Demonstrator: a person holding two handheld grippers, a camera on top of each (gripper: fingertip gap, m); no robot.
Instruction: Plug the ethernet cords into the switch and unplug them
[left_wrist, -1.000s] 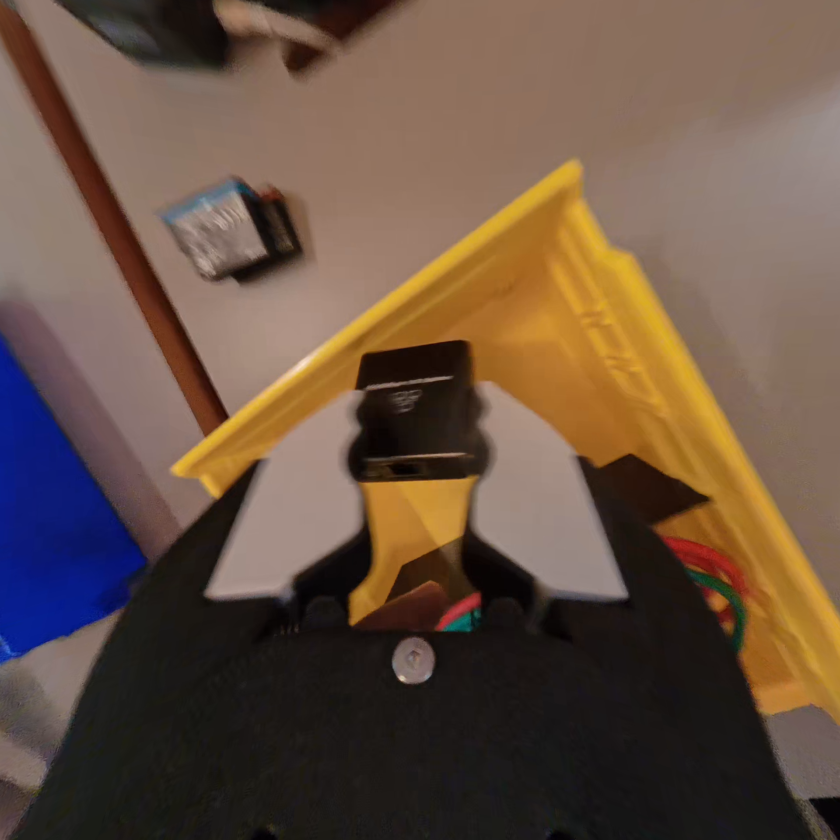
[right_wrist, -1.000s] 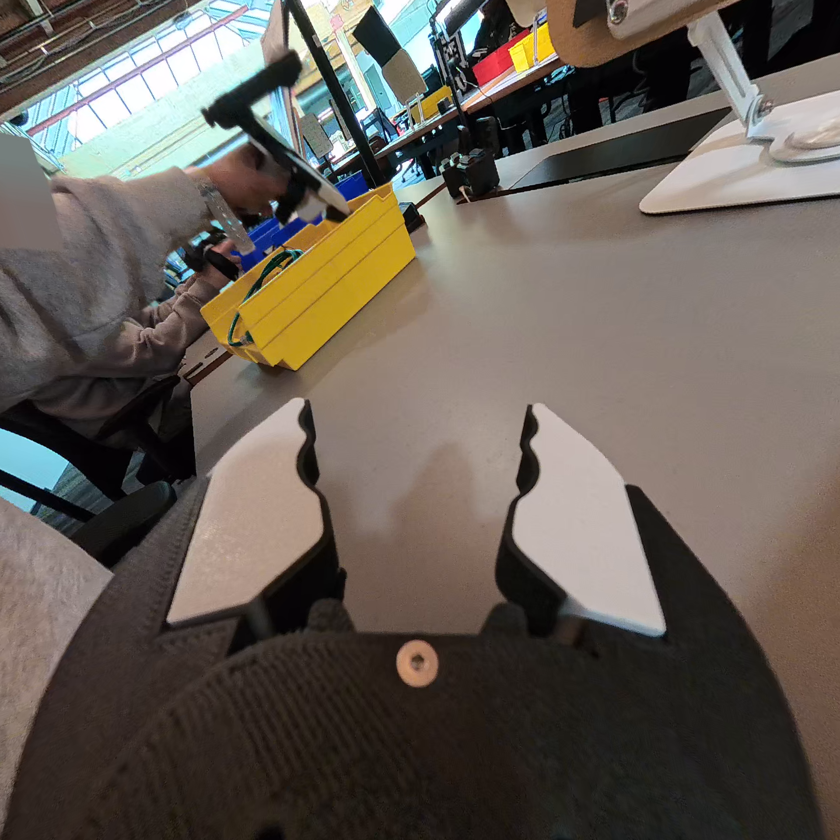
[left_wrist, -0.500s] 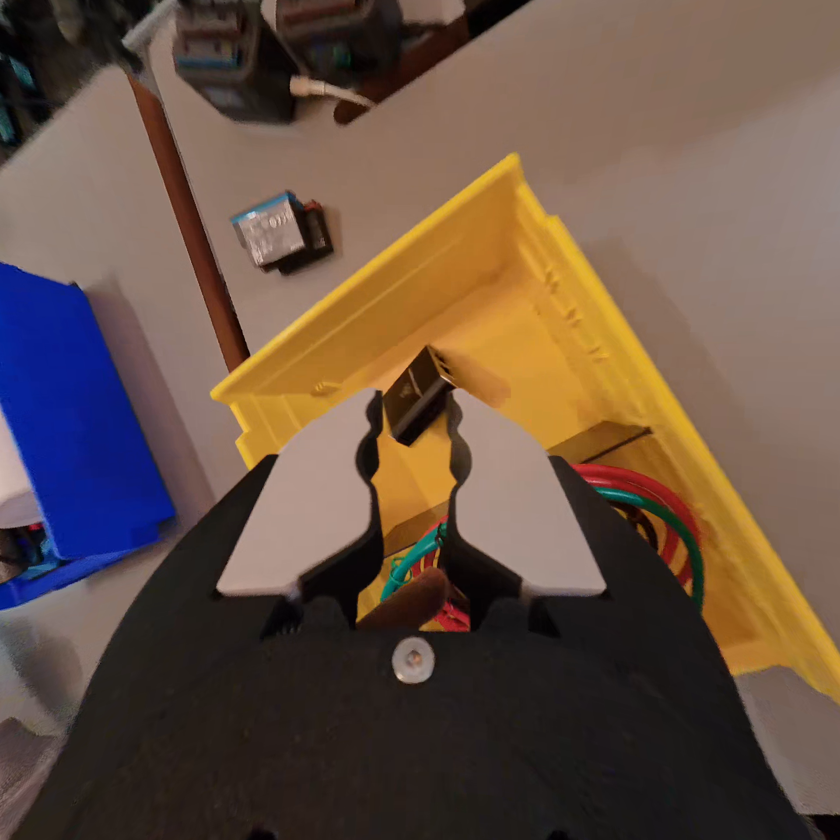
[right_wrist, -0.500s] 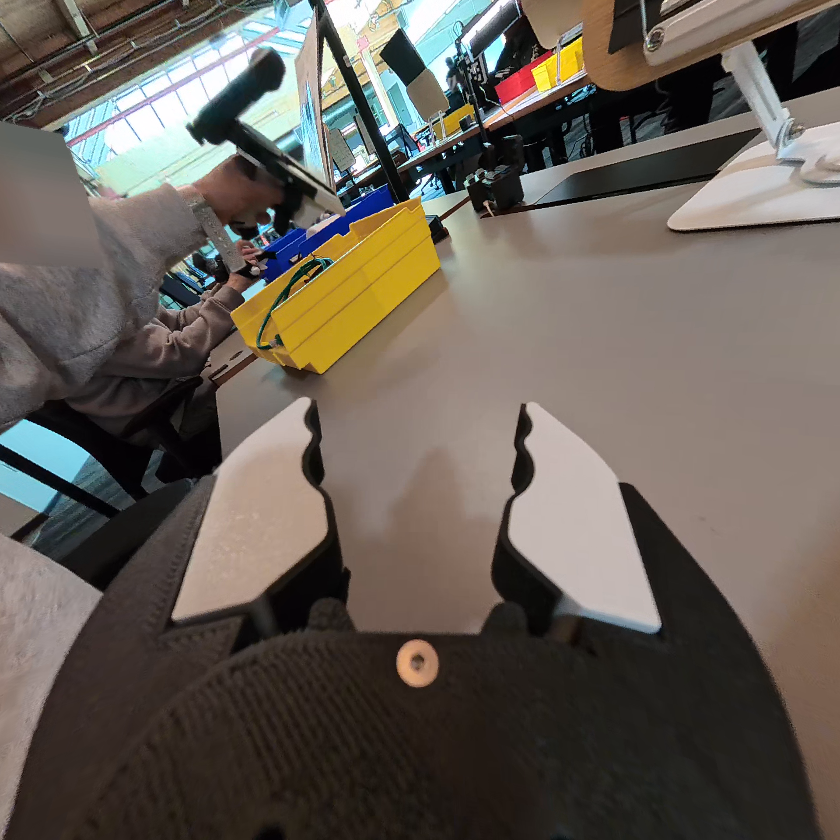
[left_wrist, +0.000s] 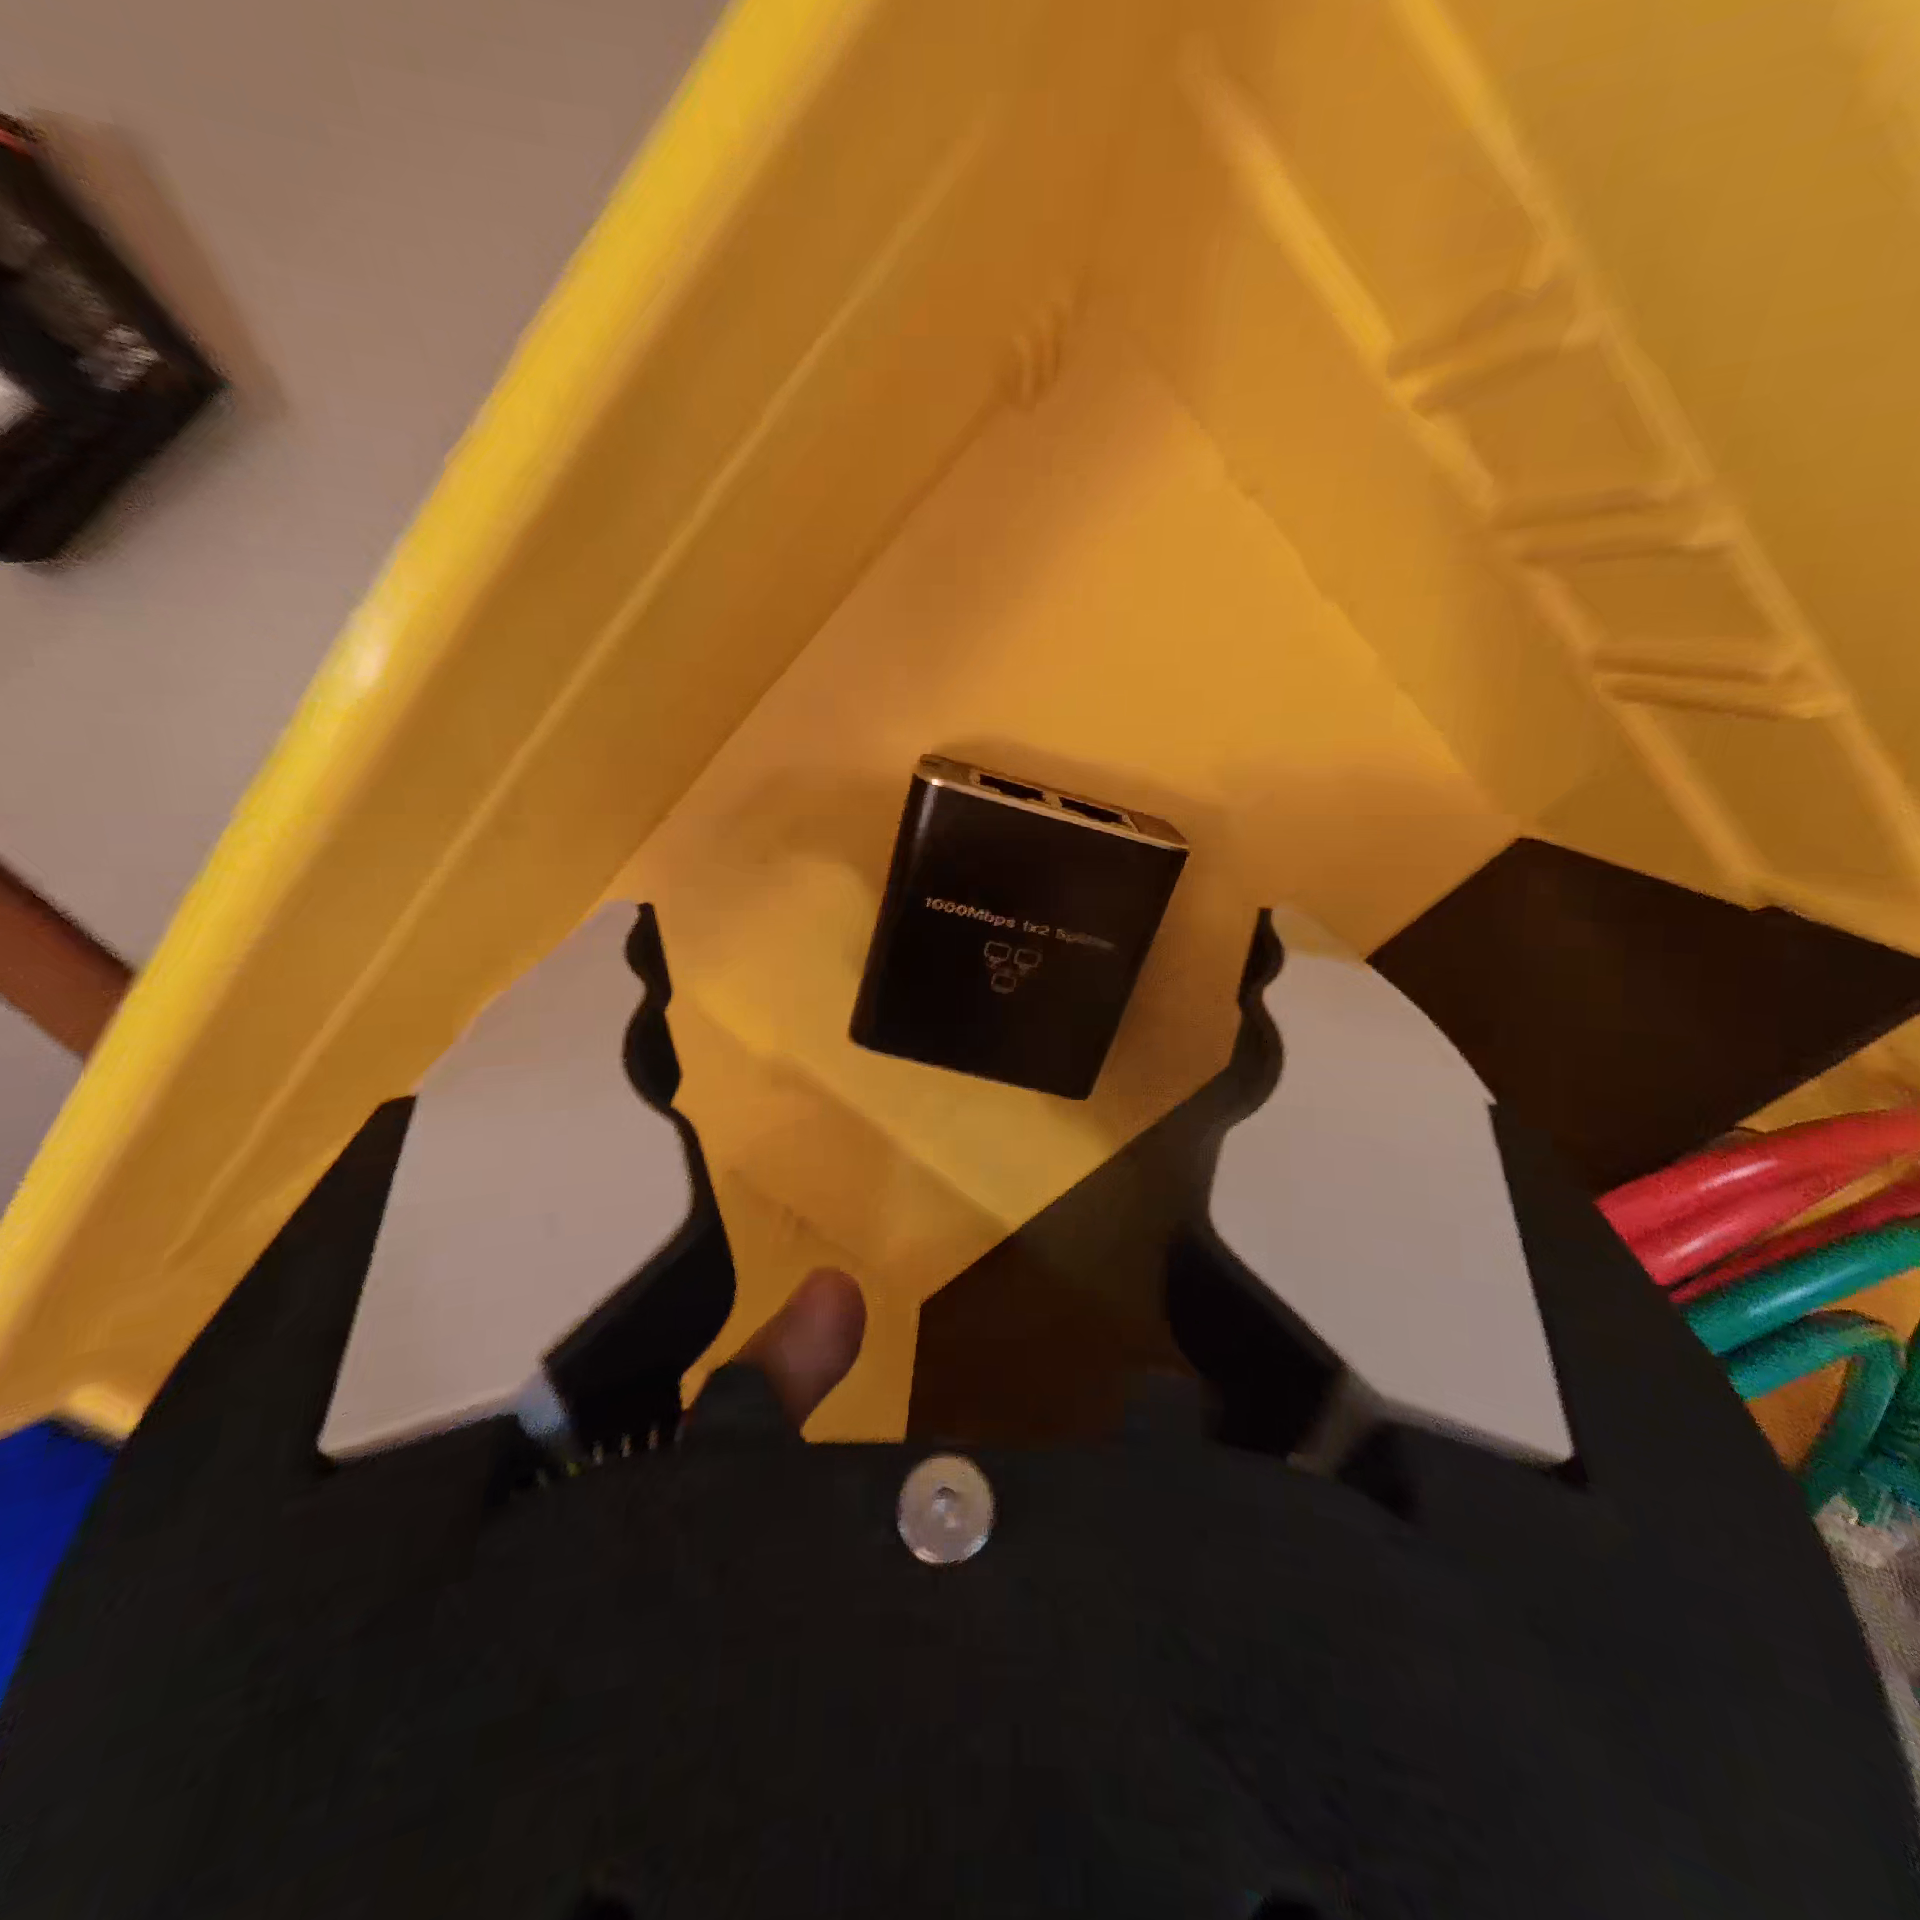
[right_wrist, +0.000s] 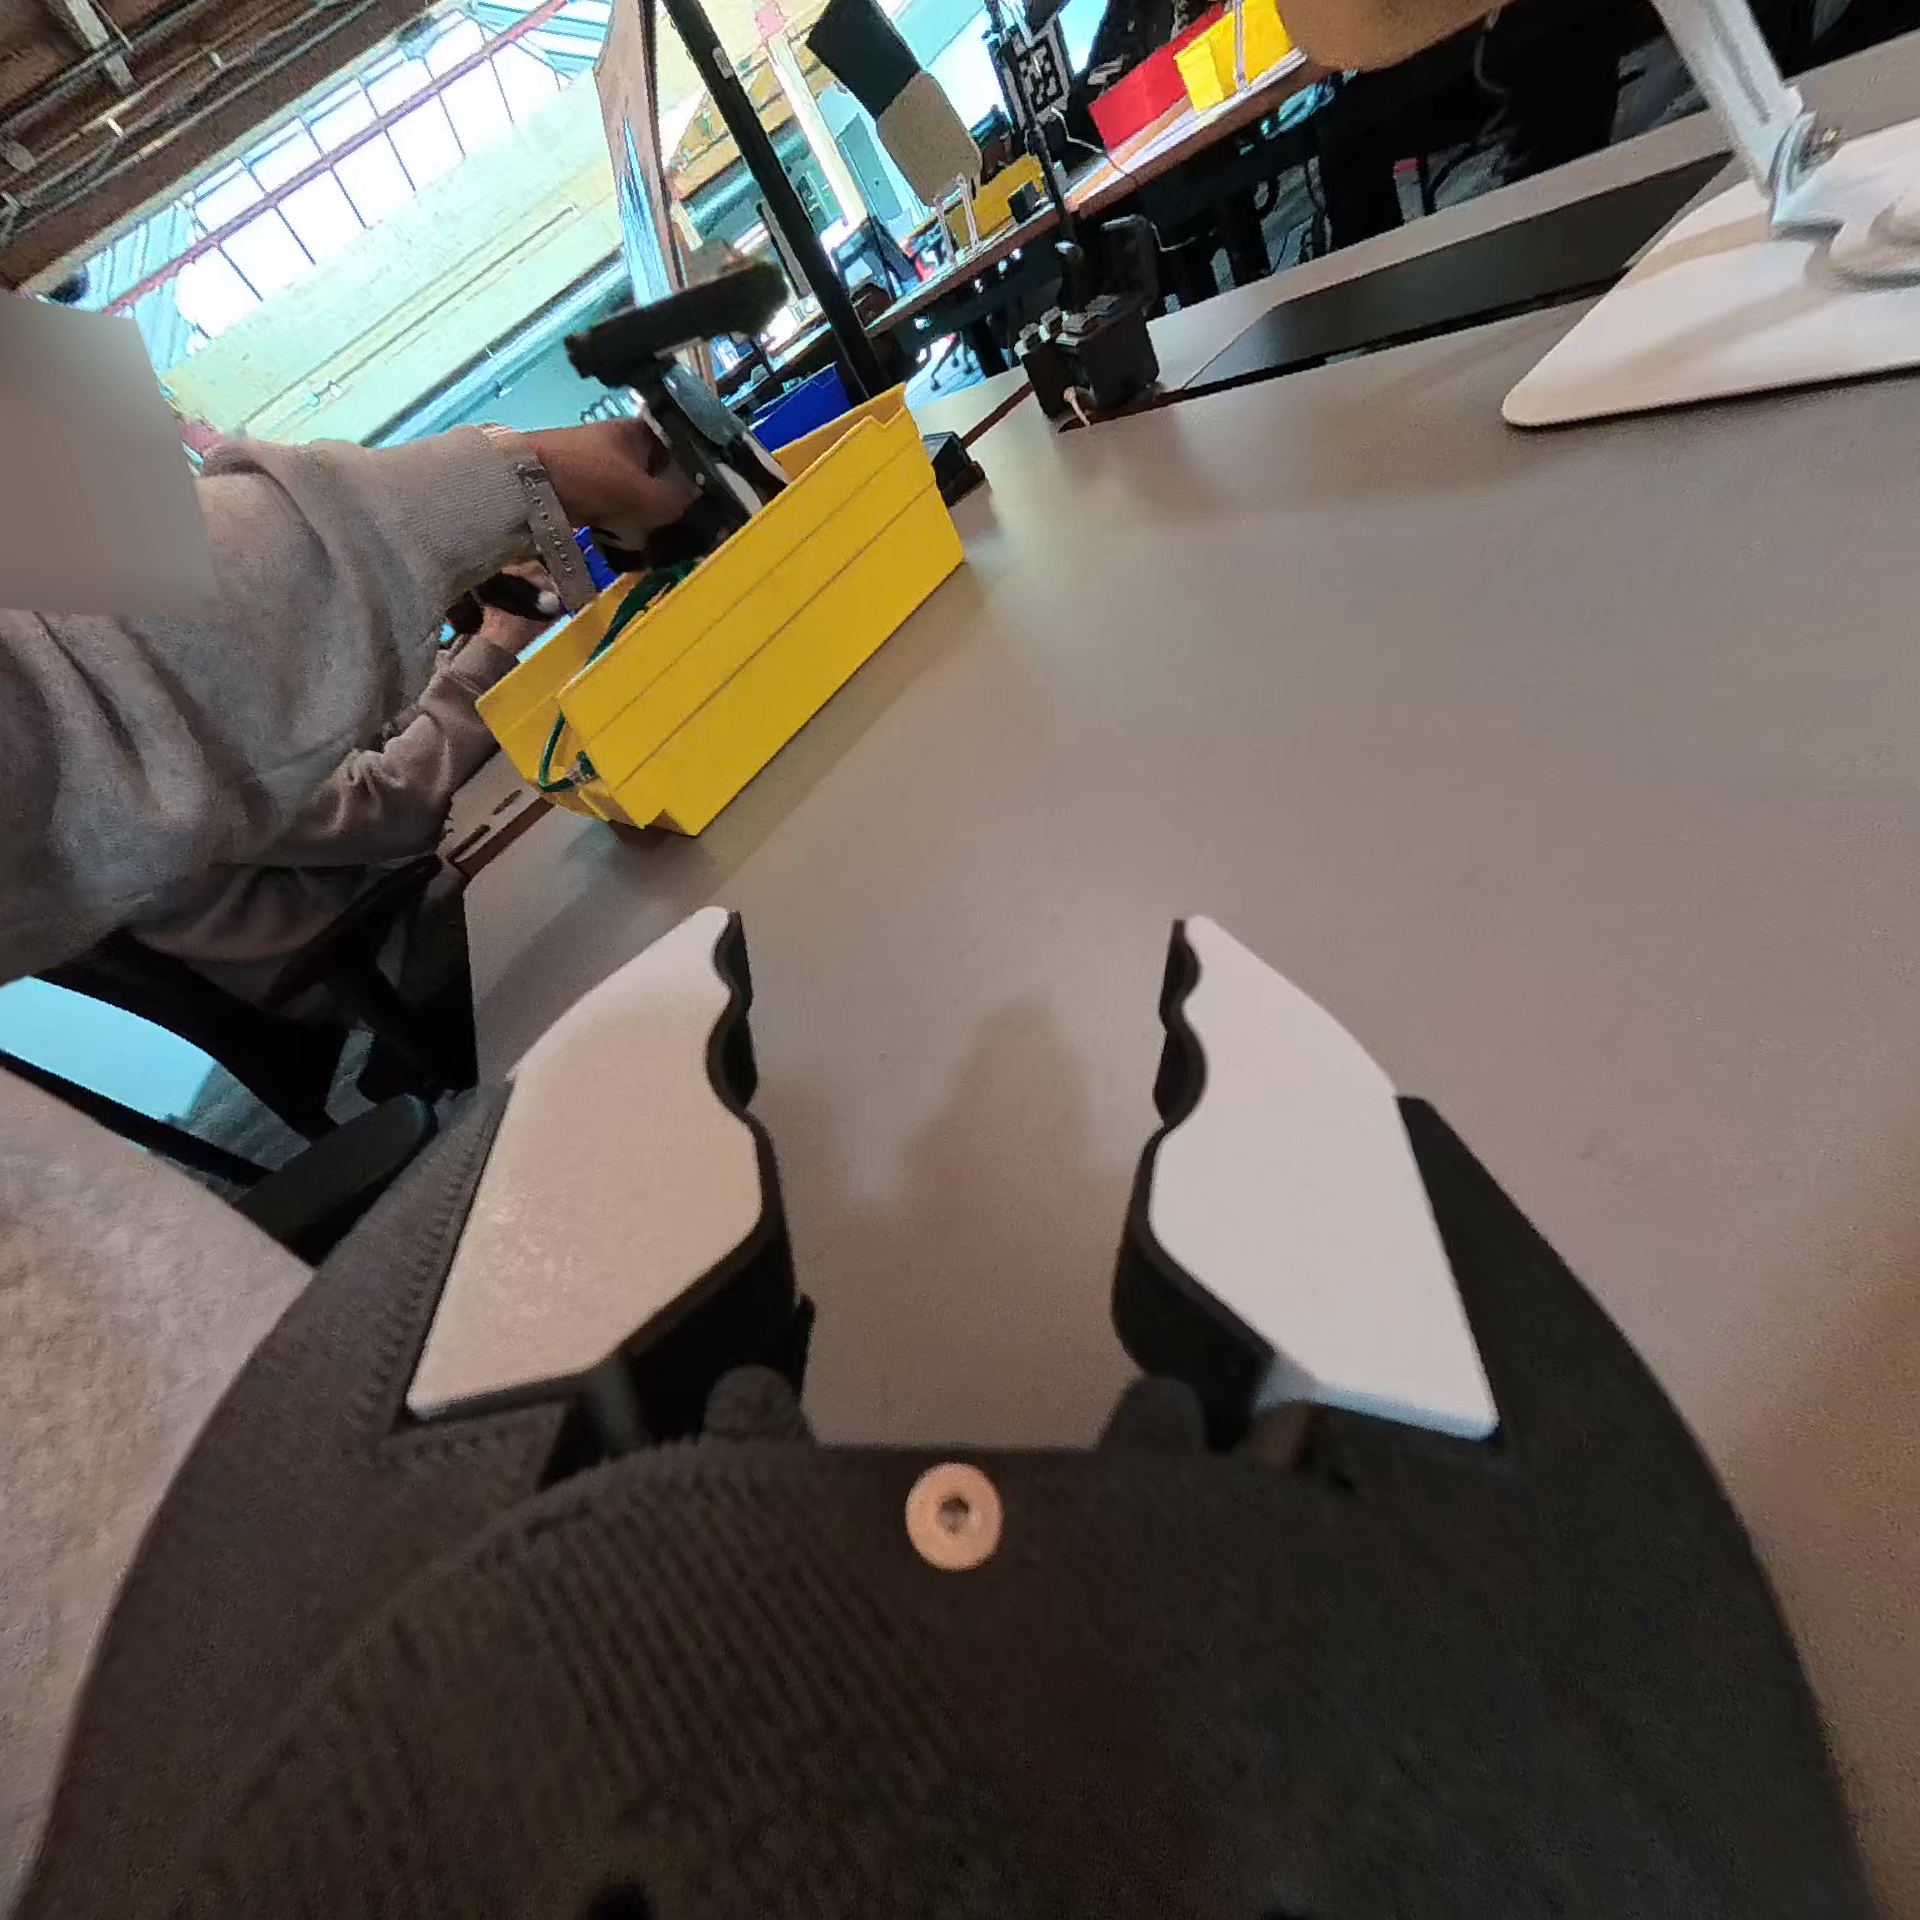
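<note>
A small black switch (left_wrist: 1018, 930) with two ports on its far end lies flat on the floor of a yellow bin (left_wrist: 727, 436). My left gripper (left_wrist: 948, 920) is open inside the bin, its fingers to either side of the switch without touching it. Red cord (left_wrist: 1766, 1195) and green cord (left_wrist: 1829, 1299) lie coiled in the bin at the right. My right gripper (right_wrist: 951, 971) is open and empty, low over the grey table (right_wrist: 1351, 727). The right wrist view shows the yellow bin (right_wrist: 748, 634) farther off, with the left gripper (right_wrist: 717, 468) reaching into it.
A black device (left_wrist: 73, 364) lies on the table left of the bin. A blue bin corner (left_wrist: 42, 1558) shows at lower left. A white monitor base (right_wrist: 1714, 322) and black chargers (right_wrist: 1091, 353) stand at the back. A person's sleeve (right_wrist: 260, 644) is at left.
The left gripper let go of the switch, opened wide and dropped down into the bin; the switch now lies flat on the bin floor. The right gripper stayed open and shifted slightly.
</note>
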